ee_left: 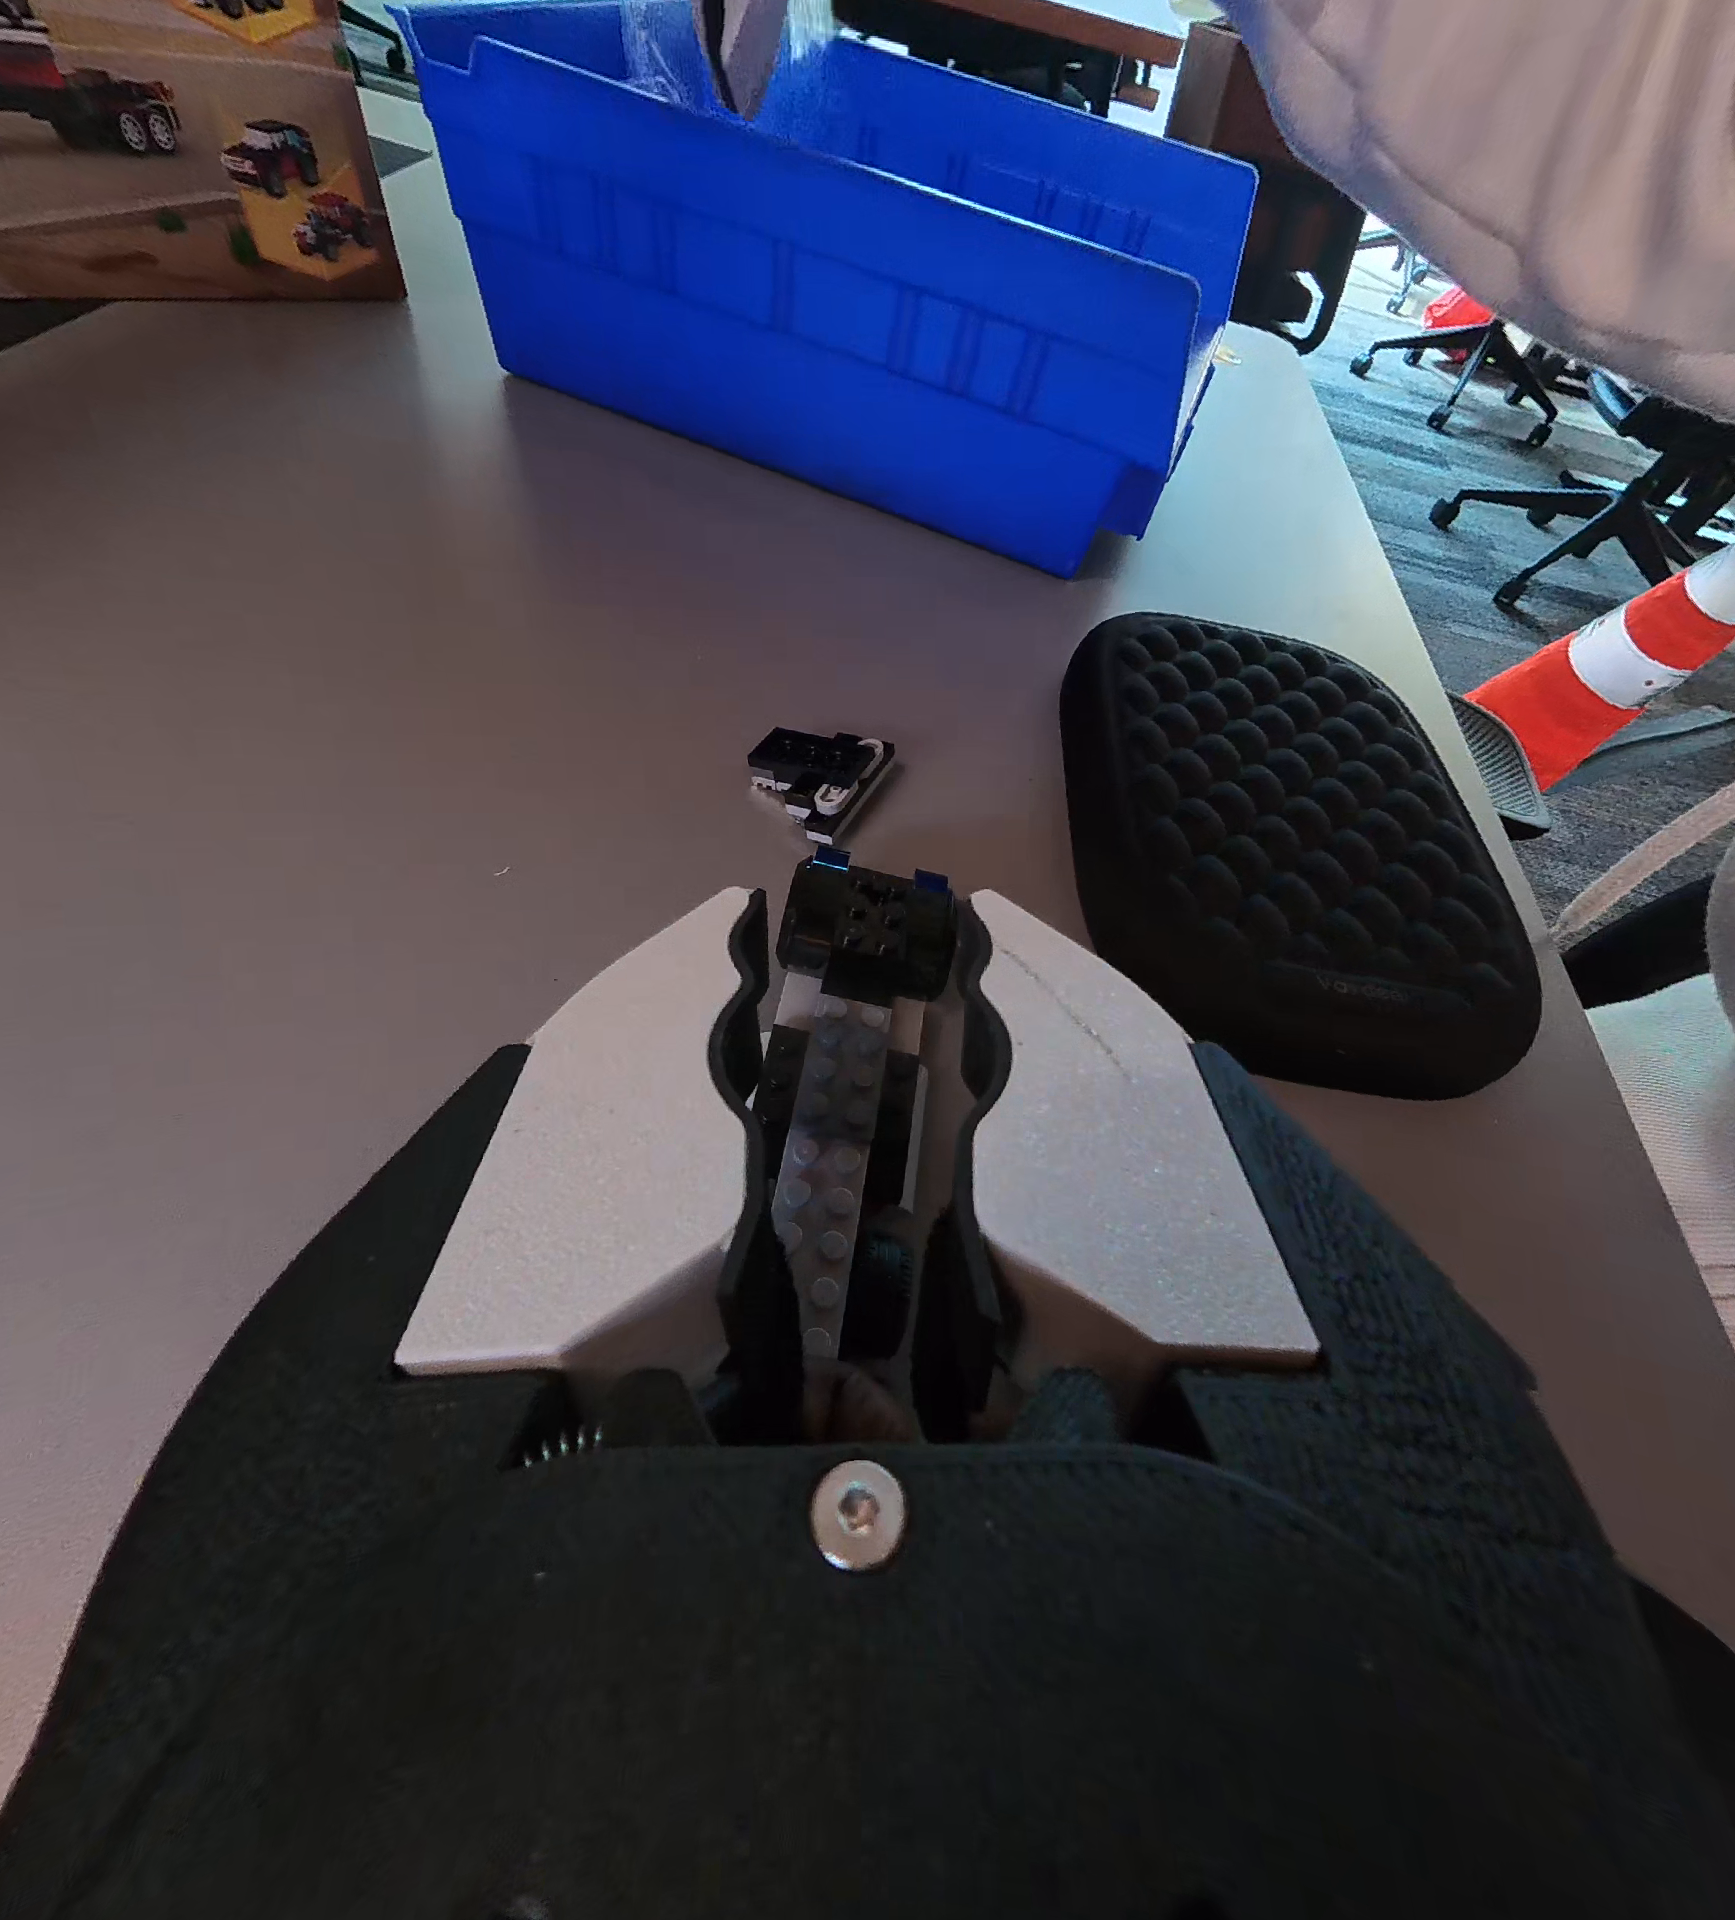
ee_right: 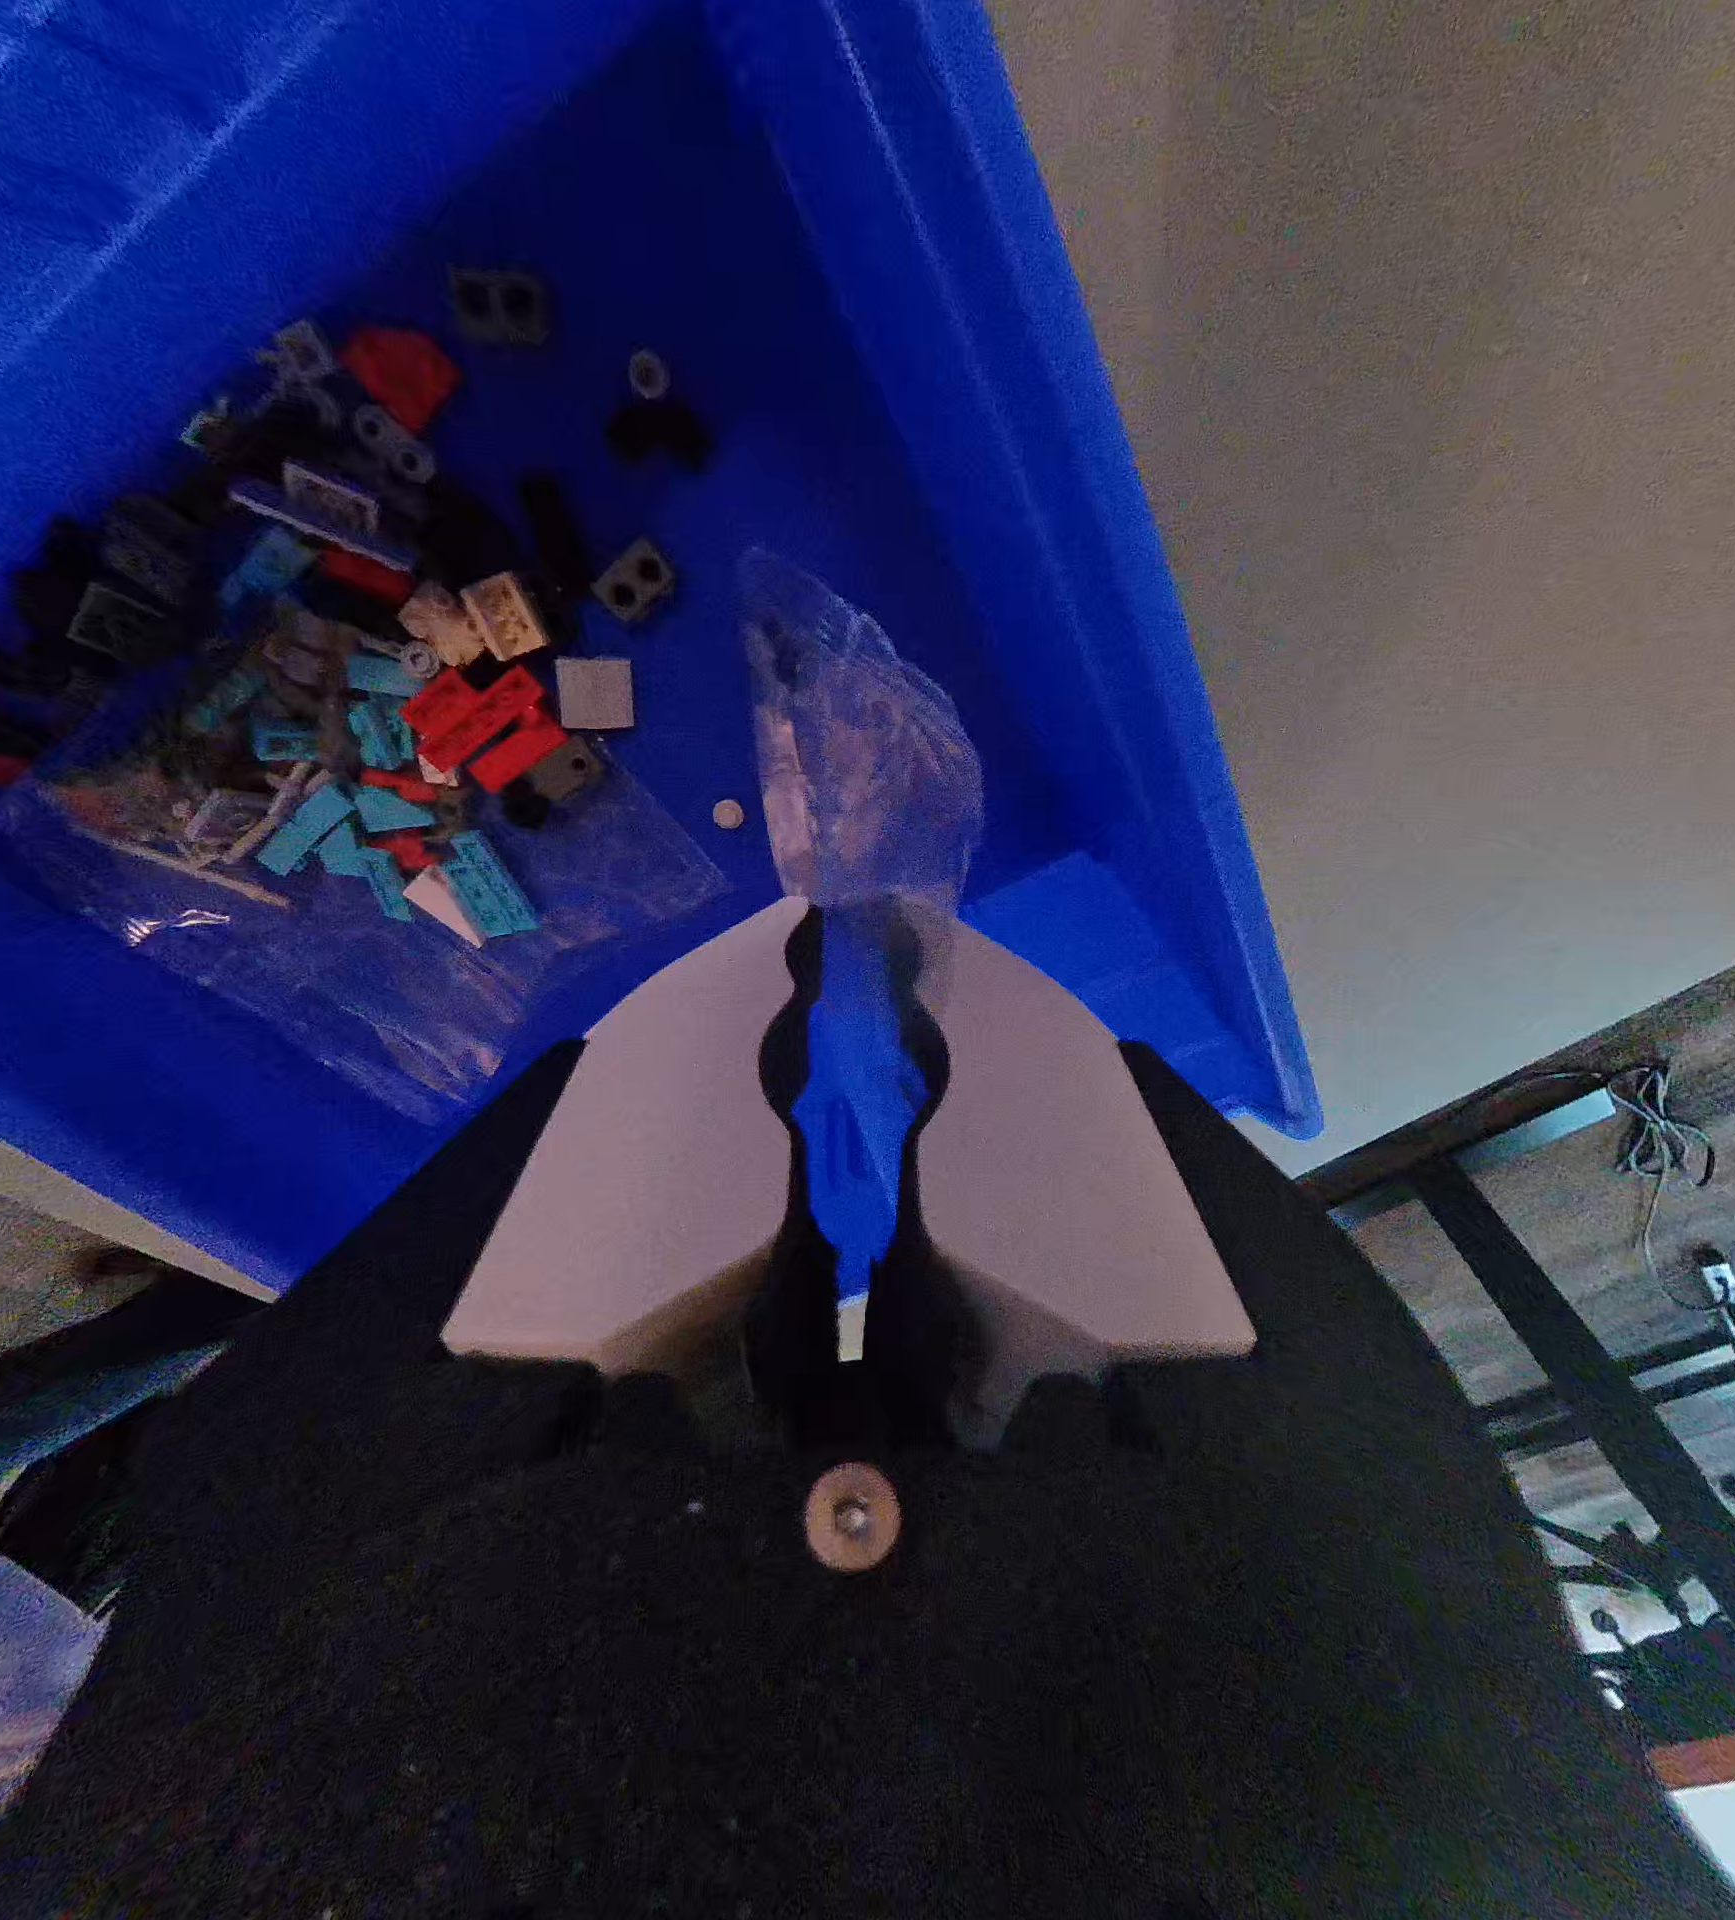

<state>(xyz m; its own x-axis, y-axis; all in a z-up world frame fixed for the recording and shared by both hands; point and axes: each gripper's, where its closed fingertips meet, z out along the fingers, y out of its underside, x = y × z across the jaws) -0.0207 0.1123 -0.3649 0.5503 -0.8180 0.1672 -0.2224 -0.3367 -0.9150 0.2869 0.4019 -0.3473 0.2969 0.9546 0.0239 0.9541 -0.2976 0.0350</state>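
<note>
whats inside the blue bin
Inside the blue bin: loose toy bricks, red, teal, black and grey, on a flat clear bag. The bin floor beneath the pile is covered.

Faint embossed wording on black pad point(ee_left: 1299, 862), perhaps a brand mark

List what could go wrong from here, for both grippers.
1. The left gripper holds a long brick model low over the table; a push forward might knock the small black-and-white piece ahead.
2. The clear plastic bag at the right gripper looks thin and hangs over the blue bin; it could slip or tear.
3. Loose bricks beneath could get scattered.
</note>
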